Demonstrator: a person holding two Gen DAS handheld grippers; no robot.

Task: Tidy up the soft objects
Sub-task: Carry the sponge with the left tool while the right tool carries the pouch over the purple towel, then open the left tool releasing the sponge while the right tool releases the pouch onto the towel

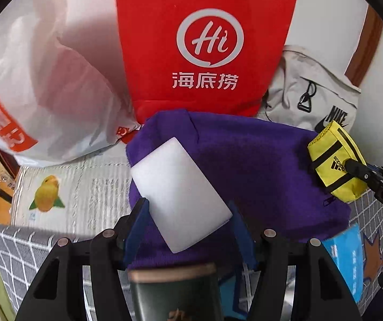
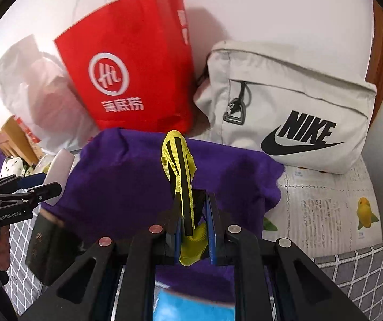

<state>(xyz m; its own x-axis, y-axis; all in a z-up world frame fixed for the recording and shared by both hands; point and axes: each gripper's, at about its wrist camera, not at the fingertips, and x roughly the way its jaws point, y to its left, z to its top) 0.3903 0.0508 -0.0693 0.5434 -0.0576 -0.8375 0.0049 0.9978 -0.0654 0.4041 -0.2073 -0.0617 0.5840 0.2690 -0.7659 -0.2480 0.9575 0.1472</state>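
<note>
Both views are bright and evenly lit, with soft daylight-like light. In the left wrist view the red paper bag (image 1: 205,42) casts a soft grey shadow on the wall toward ten o'clock. The white foam block (image 1: 180,195) is nearly washed out, its surface detail lost. Fisheye distortion bends straight lines near the rim, and a black vignette rings each frame. In the right wrist view the bag's logo and the blue packet (image 2: 191,305) at six o'clock are smeared with blur.
</note>
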